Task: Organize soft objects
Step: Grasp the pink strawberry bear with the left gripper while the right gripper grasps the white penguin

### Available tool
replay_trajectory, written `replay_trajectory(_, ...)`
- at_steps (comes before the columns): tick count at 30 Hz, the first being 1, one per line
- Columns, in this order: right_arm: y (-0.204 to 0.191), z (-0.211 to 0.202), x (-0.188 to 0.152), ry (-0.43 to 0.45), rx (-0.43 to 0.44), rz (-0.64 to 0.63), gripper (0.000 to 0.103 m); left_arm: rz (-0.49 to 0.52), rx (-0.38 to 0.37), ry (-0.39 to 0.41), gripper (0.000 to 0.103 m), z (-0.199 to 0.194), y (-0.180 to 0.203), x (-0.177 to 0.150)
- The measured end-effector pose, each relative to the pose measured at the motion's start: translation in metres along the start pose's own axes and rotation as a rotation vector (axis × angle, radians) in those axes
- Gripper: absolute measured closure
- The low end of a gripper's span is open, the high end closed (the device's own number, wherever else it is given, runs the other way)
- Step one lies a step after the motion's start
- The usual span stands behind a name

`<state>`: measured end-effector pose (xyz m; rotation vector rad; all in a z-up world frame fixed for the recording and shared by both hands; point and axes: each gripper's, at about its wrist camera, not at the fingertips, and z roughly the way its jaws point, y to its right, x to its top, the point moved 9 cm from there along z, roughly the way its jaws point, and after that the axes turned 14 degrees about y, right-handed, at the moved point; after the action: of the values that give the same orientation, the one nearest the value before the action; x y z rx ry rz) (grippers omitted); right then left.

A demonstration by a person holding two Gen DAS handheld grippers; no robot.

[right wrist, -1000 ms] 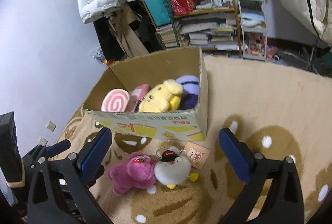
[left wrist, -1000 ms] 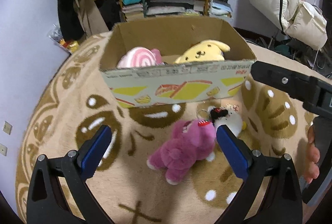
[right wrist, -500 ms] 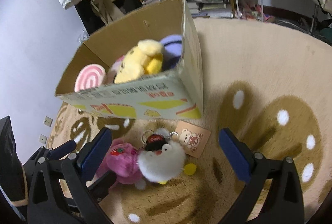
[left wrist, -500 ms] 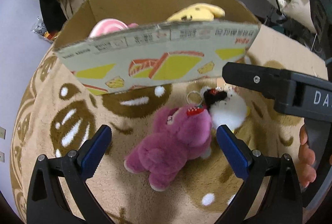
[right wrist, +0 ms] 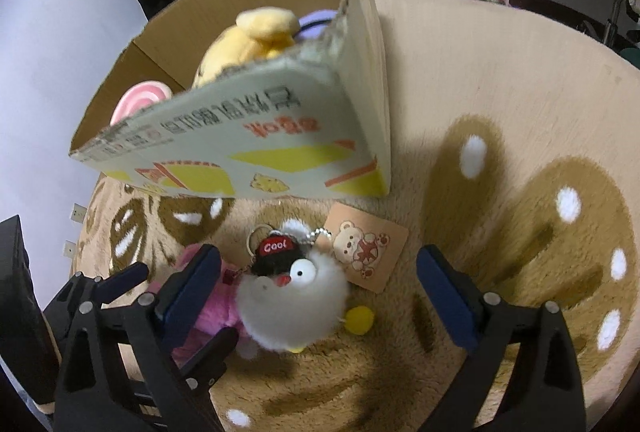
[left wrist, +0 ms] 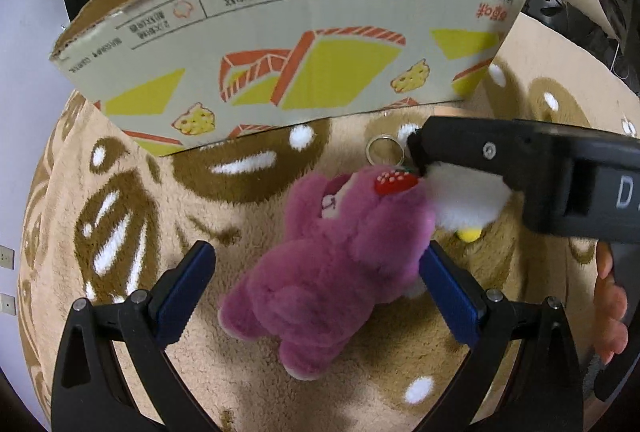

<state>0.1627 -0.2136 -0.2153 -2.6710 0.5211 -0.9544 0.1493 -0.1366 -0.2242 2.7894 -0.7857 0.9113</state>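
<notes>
Left gripper (left wrist: 316,290) jaws wide apart, blue ribbed pads straddling the purple plush bear (left wrist: 334,268), right pad touching its fur, left pad clear of it, nothing clamped. Bear is shaggy, soft, magenta-purple, lying on the rug (left wrist: 224,364) on its side or back; long axis diagonal, legs toward near-left, head toward far-right, red strawberry patch (left wrist: 394,181) at the head end. Right gripper (right wrist: 318,282) also spread wide, pads either side of the white fluffy ball plush (right wrist: 294,306), not gripping. That one is round, long-pile white fur, black "Cool" cap, one googly eye, yellow feet; cap end points away toward the box, metal key ring (left wrist: 385,148) and bead chain at the cap. White plush touches the bear's head. Just right of it, a flat tan card with a cartoon bear (right wrist: 366,252) on the rug. Rug is beige deep pile with brown blobs and white dots. Beyond both toys: open corrugated cardboard box (right wrist: 288,147), printed front, torn top edge, holding a yellow plush (right wrist: 248,47), pink swirl plush (right wrist: 140,99), something lavender. Cluttered shelves behind.
</notes>
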Motion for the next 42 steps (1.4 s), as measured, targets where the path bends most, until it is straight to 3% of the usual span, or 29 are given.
replay_trajectory(10,-0.008,0.014,-0.014,-0.044,-0.011,-0.045,0.002,-0.057,-0.039,-0.030,0.001,0.016,-0.003,-0.009)
replay_trajectory(12,-0.009,0.014,-0.014,-0.048,-0.013,-0.048,0.008,-0.071,-0.049,-0.035,0.001,0.019,-0.005,-0.011)
replay_trajectory(23,-0.010,0.014,-0.017,-0.059,-0.019,-0.070,0.018,-0.068,-0.054,-0.030,0.000,0.031,0.000,-0.019)
replay_trajectory(32,-0.011,0.012,-0.020,-0.070,-0.004,-0.064,0.032,-0.084,-0.072,-0.030,0.005,0.032,-0.007,-0.021)
replay_trajectory(40,-0.010,0.013,-0.024,-0.076,-0.016,-0.104,0.034,-0.092,-0.081,-0.024,0.010,0.023,-0.009,-0.018)
replay_trajectory(42,-0.010,0.013,-0.024,-0.078,-0.021,-0.109,0.038,-0.094,-0.076,-0.021,0.011,0.019,-0.011,-0.017)
